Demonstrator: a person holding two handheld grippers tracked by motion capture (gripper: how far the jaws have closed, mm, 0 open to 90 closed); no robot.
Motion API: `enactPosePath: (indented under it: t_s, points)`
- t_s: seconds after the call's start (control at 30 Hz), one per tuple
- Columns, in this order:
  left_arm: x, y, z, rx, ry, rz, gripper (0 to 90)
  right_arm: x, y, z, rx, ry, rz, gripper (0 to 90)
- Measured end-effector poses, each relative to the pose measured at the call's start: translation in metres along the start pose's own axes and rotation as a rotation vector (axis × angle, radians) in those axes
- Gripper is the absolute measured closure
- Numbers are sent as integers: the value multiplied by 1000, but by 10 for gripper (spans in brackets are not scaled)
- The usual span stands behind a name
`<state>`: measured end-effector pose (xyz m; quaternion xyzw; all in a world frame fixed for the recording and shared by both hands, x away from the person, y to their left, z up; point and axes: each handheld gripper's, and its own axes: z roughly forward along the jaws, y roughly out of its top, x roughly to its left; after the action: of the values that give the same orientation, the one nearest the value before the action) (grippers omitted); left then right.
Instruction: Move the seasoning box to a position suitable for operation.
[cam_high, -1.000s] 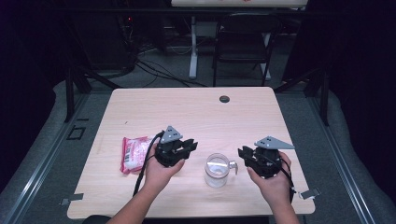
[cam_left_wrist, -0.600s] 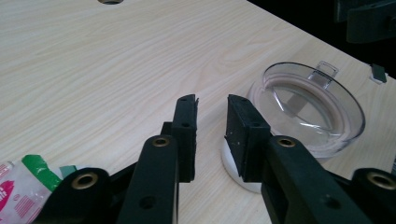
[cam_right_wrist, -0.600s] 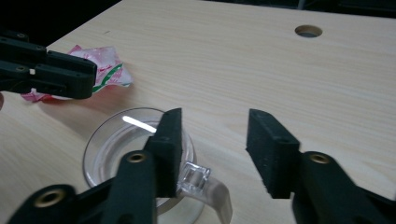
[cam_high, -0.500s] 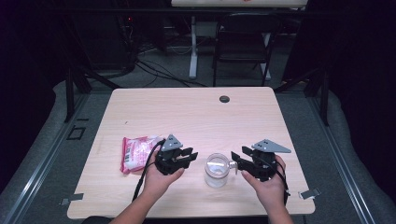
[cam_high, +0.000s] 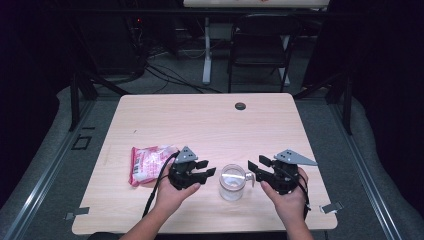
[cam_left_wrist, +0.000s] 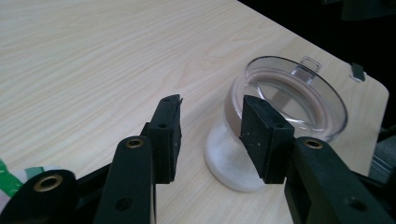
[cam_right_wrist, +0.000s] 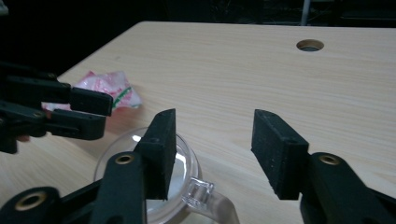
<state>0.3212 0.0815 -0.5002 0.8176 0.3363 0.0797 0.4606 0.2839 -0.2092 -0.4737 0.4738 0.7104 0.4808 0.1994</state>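
Near the tabletop's (cam_high: 150, 115) front edge, a clear lidded jar (cam_high: 232, 181) is standing between both grippers. Left gripper (cam_high: 206, 168) and right gripper (cam_high: 256, 166), jaws apart and just opening wider, are flanking it level. Squaring pads on the glass before closing seems wise.

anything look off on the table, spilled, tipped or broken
Nothing stands out. The clear jar stands upright with its lid on between the left gripper and right gripper, whose jaws have just been moving and now stand open, holding nothing. The red-and-white packet lies flat, a little crumpled, with no spill around it.
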Motion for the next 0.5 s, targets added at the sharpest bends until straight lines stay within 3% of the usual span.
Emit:
enactPosePath:
  t_s: [0.3,0.47,0.5]
  points:
    - [-4,-1,-1,12,14,21,696,4,-3,3,57,-4,-23,699]
    - [-7,-2,1,34,3,33,812,7,-5,5,99,-13,-44,791]
    - [-7,-2,2,45,2,42,863,8,-7,6,116,-19,-66,840]
